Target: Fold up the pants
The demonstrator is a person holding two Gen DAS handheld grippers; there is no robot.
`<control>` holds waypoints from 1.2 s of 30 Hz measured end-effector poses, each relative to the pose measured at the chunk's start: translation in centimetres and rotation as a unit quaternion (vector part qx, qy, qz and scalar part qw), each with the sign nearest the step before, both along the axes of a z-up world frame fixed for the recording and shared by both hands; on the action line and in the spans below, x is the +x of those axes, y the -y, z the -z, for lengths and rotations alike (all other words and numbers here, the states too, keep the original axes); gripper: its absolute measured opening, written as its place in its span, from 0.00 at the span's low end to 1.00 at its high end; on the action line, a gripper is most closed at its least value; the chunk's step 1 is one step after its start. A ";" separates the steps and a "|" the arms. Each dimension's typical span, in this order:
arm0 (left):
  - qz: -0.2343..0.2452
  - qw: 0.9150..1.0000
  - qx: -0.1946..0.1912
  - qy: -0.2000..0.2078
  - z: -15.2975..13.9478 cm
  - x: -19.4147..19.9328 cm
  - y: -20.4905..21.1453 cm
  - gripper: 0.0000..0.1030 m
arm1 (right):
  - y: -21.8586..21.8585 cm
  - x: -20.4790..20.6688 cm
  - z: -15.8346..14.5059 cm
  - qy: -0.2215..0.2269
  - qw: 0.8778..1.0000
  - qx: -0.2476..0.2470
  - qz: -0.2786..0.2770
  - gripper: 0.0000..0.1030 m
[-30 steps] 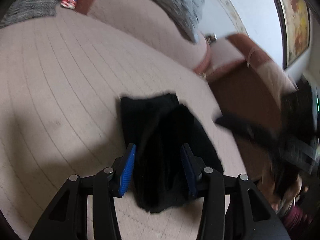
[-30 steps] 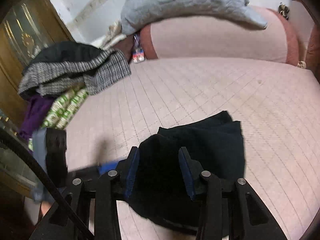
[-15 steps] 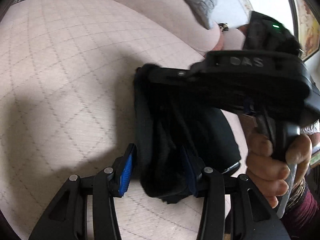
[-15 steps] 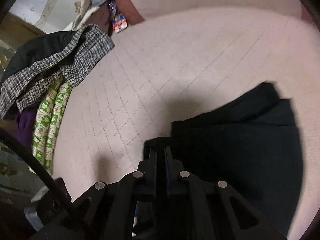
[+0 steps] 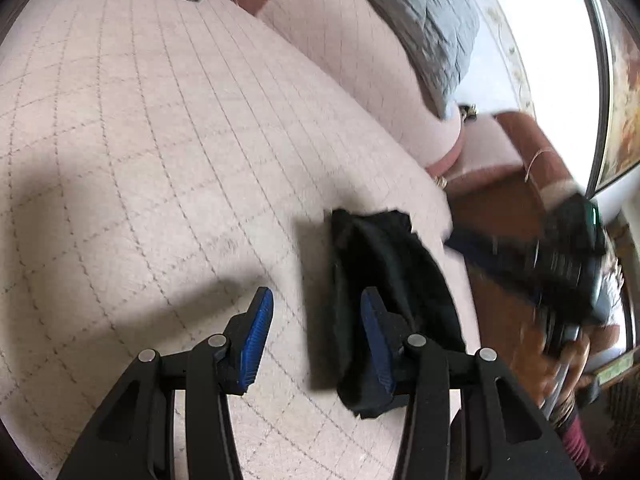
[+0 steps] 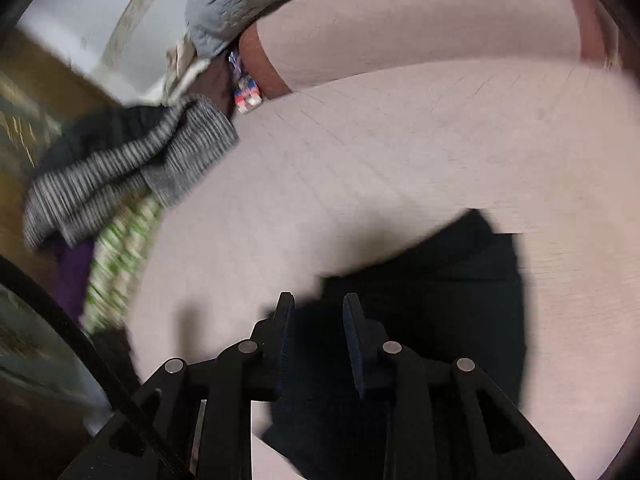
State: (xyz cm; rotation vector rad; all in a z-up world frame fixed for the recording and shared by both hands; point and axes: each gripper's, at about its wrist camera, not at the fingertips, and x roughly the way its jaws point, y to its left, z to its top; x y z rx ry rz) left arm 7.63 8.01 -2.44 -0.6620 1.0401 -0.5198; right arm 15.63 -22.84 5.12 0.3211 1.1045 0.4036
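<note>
Folded black pants (image 5: 384, 288) lying on pink quilted bed (image 5: 168, 152), both grippers just above.

L gripper (image 5: 316, 344): jaws partly apart, nothing held; bare quilt between its blue pads (image 5: 256, 340), pants edge beside the right pad. R gripper (image 6: 316, 332): jaws have just been opening, gap narrow, over pants' near-left corner, no clear pinch. Clothes pile (image 6: 132, 168) at far left of bed; grey pillow (image 5: 424, 12) at the head.
</note>
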 end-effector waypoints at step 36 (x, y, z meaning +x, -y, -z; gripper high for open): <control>0.073 0.990 0.086 0.079 -4.5 -0.4 9.5 0.48 | 11.9 -1.5 5.0 0.020 0.992 -0.066 0.108 0.40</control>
